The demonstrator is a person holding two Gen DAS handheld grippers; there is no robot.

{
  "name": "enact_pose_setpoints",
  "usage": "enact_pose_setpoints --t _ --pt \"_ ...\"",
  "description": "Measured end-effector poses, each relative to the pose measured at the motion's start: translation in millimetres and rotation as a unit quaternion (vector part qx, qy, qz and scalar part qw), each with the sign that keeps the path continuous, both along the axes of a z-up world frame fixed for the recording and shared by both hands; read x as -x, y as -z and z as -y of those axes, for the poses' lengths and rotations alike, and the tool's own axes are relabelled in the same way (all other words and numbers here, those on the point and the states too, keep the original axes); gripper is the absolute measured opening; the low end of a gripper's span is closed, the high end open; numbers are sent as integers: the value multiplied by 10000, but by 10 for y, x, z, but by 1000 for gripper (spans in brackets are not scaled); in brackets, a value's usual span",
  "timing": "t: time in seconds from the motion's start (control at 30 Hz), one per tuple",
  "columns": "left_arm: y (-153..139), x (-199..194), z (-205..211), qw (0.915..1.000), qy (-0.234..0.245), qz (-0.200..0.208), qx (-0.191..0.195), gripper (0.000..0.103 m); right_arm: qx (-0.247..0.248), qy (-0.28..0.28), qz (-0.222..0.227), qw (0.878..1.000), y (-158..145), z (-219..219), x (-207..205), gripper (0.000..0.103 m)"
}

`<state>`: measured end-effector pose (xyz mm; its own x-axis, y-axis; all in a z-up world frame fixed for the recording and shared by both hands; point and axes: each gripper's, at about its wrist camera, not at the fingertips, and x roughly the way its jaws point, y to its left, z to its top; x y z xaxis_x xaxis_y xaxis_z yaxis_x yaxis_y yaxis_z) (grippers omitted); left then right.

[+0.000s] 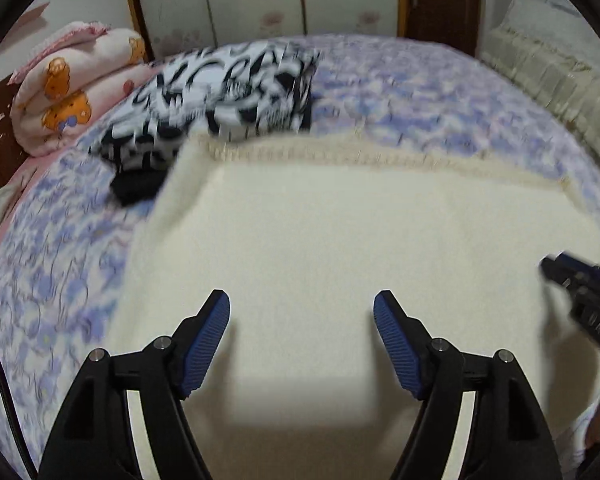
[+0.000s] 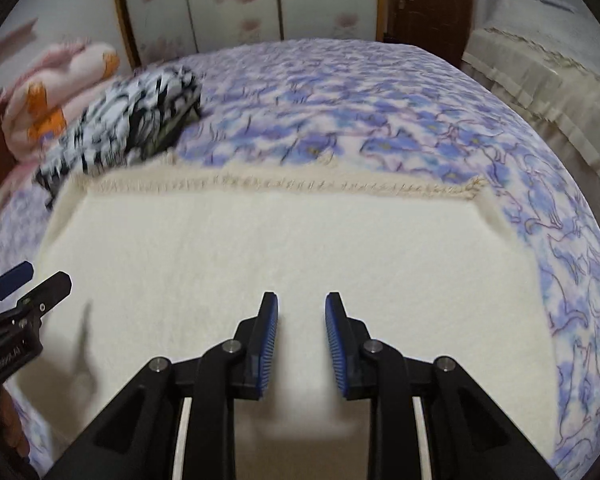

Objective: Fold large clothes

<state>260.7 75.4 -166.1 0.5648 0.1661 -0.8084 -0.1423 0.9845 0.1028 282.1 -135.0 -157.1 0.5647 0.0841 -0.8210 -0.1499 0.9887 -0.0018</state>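
The cream sweater (image 2: 292, 264) lies flat on the flowered bedspread (image 2: 380, 92), its ribbed hem (image 2: 284, 188) at the far edge, a black-and-white garment (image 1: 220, 96) beyond its left corner. The left gripper (image 1: 302, 336) is released wide and the right gripper (image 2: 301, 344) narrowly parted; neither holds cloth. Judging by this, grab the near edge at matching points, then lift evenly.

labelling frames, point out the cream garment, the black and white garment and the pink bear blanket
cream garment (image 2: 300, 248), right wrist view, flat middle
black and white garment (image 1: 228, 92), left wrist view, patterned top
pink bear blanket (image 1: 80, 92), left wrist view, front fold
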Motion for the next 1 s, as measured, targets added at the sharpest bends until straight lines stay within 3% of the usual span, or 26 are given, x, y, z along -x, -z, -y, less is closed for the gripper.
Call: enact_pose_setpoints --t 0.1,0.17,0.2,0.23,0.33,0.37,0.43,0.53,0.63,0.73,0.87,1.0 --pt "153 148 -159 9988 -60 215 429 82 133 161 124 9997 80 200 23 21" --pt "165 191 -280 9983 -108 221 528 93 456 509 202 9975 89 466 51 28" --pt "157 205 -347 9982 -88 206 551 93 677 737 189 9948 112 611 59 28" --pt "144 219 -396 9982 -84 203 549 93 789 924 174 9924 142 799 69 28" --pt "120 268 -544 9989 -260 152 347 93 473 1267 164 9907 163 1354 165 41" --pt "123 266 -622 9990 -343 135 266 93 462 1306 151 9902 157 1457 204 35" --pt "144 328 -766 9988 -414 124 247 93 874 1565 137 9837 158 1570 278 38" --pt "145 407 -842 9989 -459 62 74 93 578 1514 90 9867 149 1660 367 39" --pt "87 443 -894 9983 -567 -80 92 93 396 1590 51 9865 41 1627 462 39" --pt "-22 540 -896 9972 -690 -154 260 93 -117 1440 152 9894 -148 1465 588 39" --pt "-180 766 -672 9970 -562 -58 537 93 -491 822 282 9950 -320 922 864 39" --pt "-168 901 -339 9971 -274 35 710 93 -621 37 172 9979 -276 277 1081 39"
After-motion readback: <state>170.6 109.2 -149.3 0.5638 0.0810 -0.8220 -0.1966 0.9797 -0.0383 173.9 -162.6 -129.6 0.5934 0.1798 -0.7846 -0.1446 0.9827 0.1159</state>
